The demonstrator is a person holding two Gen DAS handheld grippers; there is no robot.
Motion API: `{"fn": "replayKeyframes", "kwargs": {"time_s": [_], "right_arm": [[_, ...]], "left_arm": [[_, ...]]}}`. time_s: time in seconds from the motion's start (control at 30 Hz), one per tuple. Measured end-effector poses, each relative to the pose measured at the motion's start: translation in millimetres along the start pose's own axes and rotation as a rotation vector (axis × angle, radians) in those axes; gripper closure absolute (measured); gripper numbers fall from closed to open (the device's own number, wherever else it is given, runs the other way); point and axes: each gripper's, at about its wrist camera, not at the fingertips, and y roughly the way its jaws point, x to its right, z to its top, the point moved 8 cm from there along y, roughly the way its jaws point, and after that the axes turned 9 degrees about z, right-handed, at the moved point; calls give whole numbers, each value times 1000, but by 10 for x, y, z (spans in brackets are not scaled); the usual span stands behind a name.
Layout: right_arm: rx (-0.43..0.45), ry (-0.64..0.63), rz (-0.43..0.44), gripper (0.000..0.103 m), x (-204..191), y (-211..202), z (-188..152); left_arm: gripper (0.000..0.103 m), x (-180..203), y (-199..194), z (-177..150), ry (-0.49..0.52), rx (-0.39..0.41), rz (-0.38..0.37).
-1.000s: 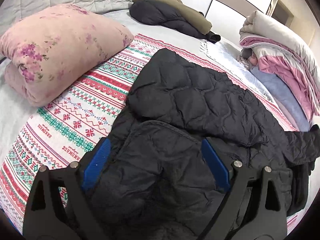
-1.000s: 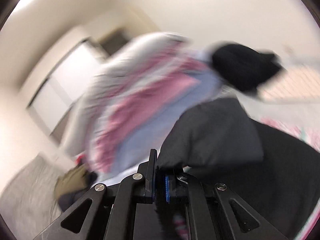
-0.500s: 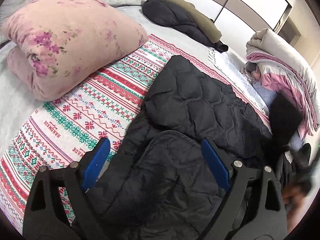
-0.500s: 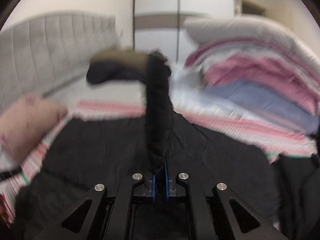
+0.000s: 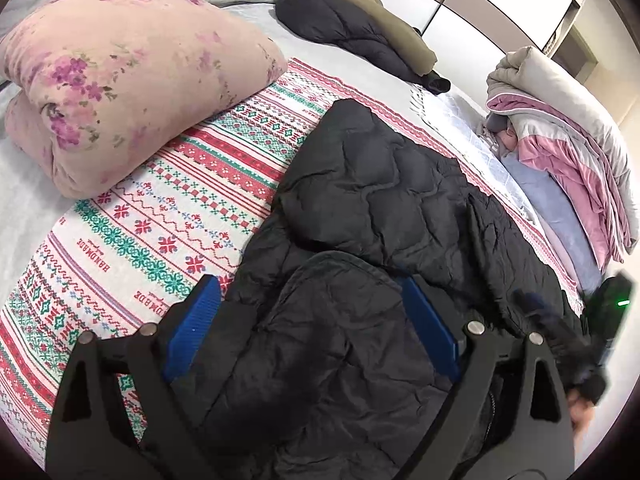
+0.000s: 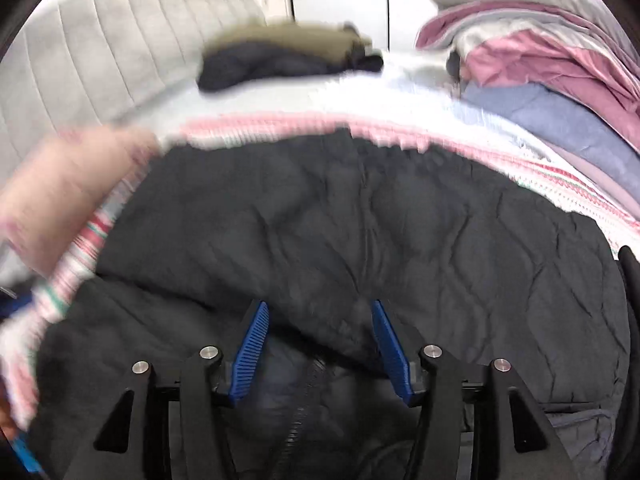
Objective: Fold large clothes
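Left gripper [image 5: 308,324] low over the near part of the black quilted jacket [image 5: 384,208], tilted down and forward, jaws spread wide with a folded flap of the jacket lying between the blue pads [image 5: 192,328]; pads not pressing on fabric. Right gripper [image 6: 320,344] also low over the jacket [image 6: 360,220], pointing across it toward the headboard [image 6: 100,52], jaws parted about halfway, nothing clamped; zipper line visible just under the gap. Right view is motion-blurred.

Jacket lies spread on the patterned blanket [image 5: 168,208] on the bed, partly folded over itself. Pink floral pillow [image 5: 120,72] to its left, touching the blanket. Stack of folded bedding [image 5: 560,132] on the right. Dark and olive coats [image 5: 360,28] at the far side, well apart from the jacket.
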Motion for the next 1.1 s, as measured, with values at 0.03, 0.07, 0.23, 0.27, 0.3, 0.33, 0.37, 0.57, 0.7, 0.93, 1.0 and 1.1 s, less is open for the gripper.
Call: {"fn": "replayKeyframes", "kwargs": {"time_s": [0.03, 0.07, 0.23, 0.27, 0.3, 0.33, 0.37, 0.57, 0.7, 0.93, 1.0, 1.1], "right_arm": [[46, 36, 37, 38, 23, -117, 66], [80, 72, 62, 32, 64, -186, 119], [24, 234, -15, 31, 492, 51, 5], [-26, 248, -32, 31, 570, 219, -98], [-71, 264, -46, 31, 624, 358, -210], [-96, 270, -68, 31, 674, 464, -299], [-77, 231, -108, 31, 680, 534, -351], [-100, 182, -172, 30, 635, 503, -327], [-67, 207, -160, 30, 532, 175, -270], [6, 303, -54, 29, 375, -816, -646], [30, 335, -34, 29, 412, -1029, -777], [90, 396, -50, 24, 496, -1396, -1084]], "left_arm": [[11, 7, -1, -10, -1, -1, 0], [11, 15, 2, -18, 0, -3, 0], [11, 121, 49, -85, 47, -19, 8], [11, 150, 56, -107, 62, -20, 12], [11, 173, 63, -124, 75, -21, 17], [11, 200, 69, -138, 90, -20, 23], [11, 225, 76, -153, 106, -20, 28], [11, 317, 63, -208, 193, 5, 79], [11, 382, 29, -246, 223, 19, 83], [11, 533, 4, -359, 269, 26, 73], [11, 563, -13, -397, 267, 23, 53], [11, 603, -57, -469, 278, 23, 34]]}}
